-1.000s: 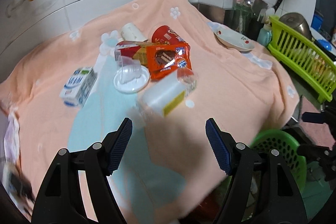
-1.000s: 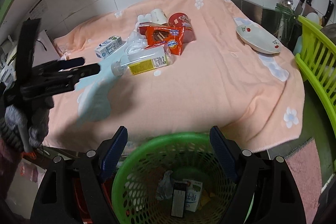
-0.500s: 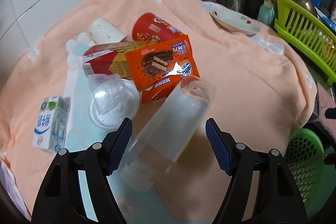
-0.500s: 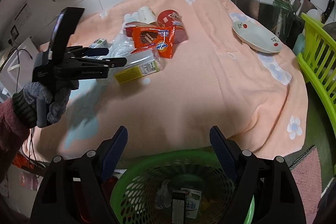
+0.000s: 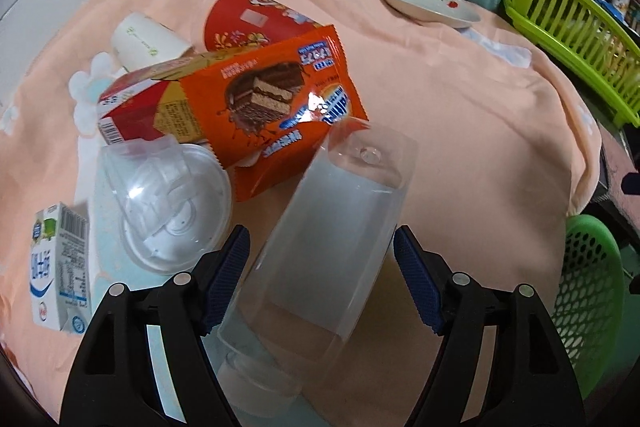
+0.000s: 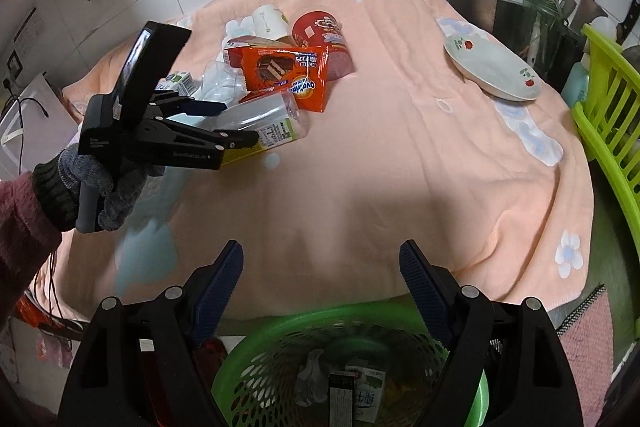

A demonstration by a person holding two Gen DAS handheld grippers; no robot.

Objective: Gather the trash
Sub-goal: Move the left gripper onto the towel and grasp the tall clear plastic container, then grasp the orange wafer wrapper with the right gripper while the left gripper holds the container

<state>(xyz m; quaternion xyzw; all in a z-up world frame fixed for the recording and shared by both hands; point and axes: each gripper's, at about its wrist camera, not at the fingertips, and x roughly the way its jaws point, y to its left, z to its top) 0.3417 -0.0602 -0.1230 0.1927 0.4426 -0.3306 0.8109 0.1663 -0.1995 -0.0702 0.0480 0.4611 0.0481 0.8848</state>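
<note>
A clear plastic bottle [image 5: 332, 235] [image 6: 264, 123] with a yellow label lies on its side on the peach cloth [image 6: 400, 167]. My left gripper [image 5: 318, 247] [image 6: 240, 123] straddles it, open, with a small gap at each pad. Behind the bottle lie an orange wafer wrapper [image 5: 280, 99], a red box [image 5: 132, 107], a red noodle cup [image 5: 248, 23], a white paper cup [image 5: 148, 41], a clear domed lid [image 5: 172, 199] and a milk carton [image 5: 60, 267]. My right gripper [image 6: 320, 255] hangs open and empty over the green basket [image 6: 320, 319], which holds some trash.
A flowered plate [image 6: 492, 71] sits at the cloth's right side. A lime dish rack [image 6: 612, 115] stands beyond it, with knives and a jar behind. The cloth's front edge drops off just above the basket. A gloved hand [image 6: 100, 187] holds the left gripper.
The left gripper came down and forward from above the cloth until the bottle lay between its jaws. The right gripper drifted slightly and stays open over the basket.
</note>
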